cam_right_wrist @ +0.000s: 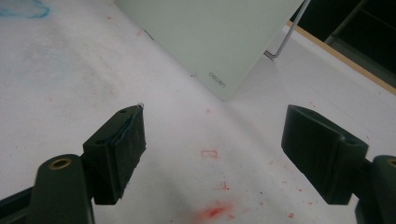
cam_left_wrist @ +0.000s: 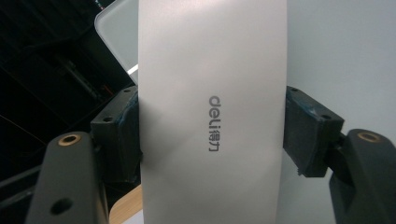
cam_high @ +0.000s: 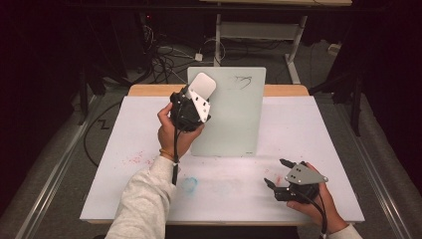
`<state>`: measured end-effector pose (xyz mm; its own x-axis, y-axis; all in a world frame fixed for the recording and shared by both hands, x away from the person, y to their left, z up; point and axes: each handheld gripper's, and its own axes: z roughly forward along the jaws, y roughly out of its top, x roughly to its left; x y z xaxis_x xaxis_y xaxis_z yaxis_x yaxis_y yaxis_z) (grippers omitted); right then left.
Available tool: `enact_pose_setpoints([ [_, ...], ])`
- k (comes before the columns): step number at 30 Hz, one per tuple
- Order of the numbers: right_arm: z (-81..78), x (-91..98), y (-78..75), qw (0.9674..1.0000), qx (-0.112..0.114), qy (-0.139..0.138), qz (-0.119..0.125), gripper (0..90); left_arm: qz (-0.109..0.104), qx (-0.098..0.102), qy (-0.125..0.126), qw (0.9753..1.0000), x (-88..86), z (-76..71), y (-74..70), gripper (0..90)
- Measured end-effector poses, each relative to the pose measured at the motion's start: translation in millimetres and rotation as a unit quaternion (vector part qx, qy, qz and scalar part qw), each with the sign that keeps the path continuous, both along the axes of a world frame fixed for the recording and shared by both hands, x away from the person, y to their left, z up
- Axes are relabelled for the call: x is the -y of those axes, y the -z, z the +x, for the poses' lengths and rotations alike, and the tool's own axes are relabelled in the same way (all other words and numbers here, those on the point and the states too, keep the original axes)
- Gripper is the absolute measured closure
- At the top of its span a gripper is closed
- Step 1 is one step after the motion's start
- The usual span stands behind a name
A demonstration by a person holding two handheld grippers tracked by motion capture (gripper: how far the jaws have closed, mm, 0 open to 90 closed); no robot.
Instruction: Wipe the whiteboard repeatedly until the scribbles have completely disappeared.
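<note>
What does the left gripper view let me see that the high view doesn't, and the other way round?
The left gripper view reads the grey "deli" lettering on the flat white eraser and shows both black pads pressed against its edges. The high view takes in the right gripper, open above the white table cover, a black scribble on the pale glass board, and a blue smudge. Both show the left gripper holding the eraser in front of the board.

The high view looks forward and down over the whole table (cam_high: 318, 149), while each gripper view looks close along its own jaws, all three sharing the propped whiteboard (cam_high: 236, 119).
</note>
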<state>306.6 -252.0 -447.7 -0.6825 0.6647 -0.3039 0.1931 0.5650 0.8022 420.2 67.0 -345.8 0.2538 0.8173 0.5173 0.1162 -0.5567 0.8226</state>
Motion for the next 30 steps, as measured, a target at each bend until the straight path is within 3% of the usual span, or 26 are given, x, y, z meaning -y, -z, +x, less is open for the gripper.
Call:
enact_pose_setpoints([
  [5, 0.1, 0.4, -0.1, 1.0000, 0.001, 0.001, 0.002, 22.0, 0.000, 0.000, 0.006, 1.0000, 6.2, 3.3, -7.5, 29.0],
  [11, -0.5, 0.4, -0.8, 1.0000, 0.002, 0.003, 0.004, 22.0, 0.005, 0.009, 0.014, 0.9998, 26.8, 5.5, -11.4, 29.0],
  [21, -0.3, 0.3, -0.5, 1.0000, 0.001, 0.005, 0.002, 22.1, 0.046, 0.018, 0.028, 0.9984, 67.1, 4.7, -9.4, 29.0],
  [30, -0.9, -0.9, -0.5, 1.0000, 0.000, 0.001, -0.001, 22.1, 0.067, 0.018, 0.036, 0.9969, 94.4, 0.6, 0.7, 29.0],
])
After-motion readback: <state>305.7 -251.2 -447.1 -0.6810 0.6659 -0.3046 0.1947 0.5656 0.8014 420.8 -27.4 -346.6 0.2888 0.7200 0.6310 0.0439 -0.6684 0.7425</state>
